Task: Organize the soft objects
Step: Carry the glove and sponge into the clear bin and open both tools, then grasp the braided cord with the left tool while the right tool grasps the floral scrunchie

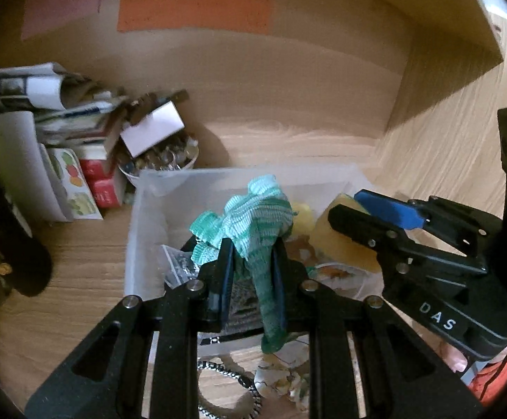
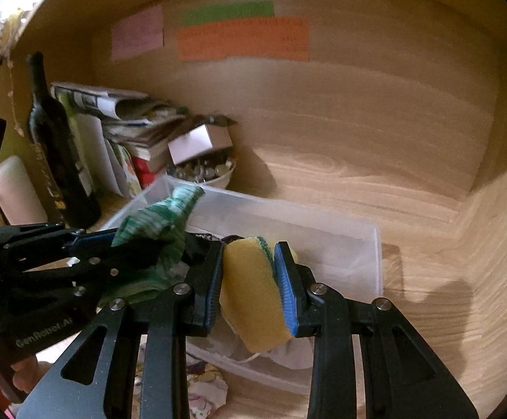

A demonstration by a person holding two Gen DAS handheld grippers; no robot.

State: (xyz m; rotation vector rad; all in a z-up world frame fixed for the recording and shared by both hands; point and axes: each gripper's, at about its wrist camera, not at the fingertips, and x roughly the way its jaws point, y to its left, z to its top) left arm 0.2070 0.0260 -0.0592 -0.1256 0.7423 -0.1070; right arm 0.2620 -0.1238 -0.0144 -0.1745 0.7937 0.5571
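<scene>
Dark glass marks the far left: a wine bottle (image 2: 56, 160) stands by a stack of papers and booklets (image 1: 54, 104), beside a white bowl (image 1: 162, 164) of what looks like small metal bits, though blur hides detail. Next, the left gripper (image 1: 251, 272) pinches a green-and-white knitted cloth (image 1: 253, 216) between its fingers, holding it over the clear plastic bin (image 1: 141, 209). Further right, the right gripper (image 2: 250, 286) has its blue pads (image 2: 286, 296) clamped on a yellow sponge (image 2: 250, 300) with a green scrub layer, above the same bin.
</scene>
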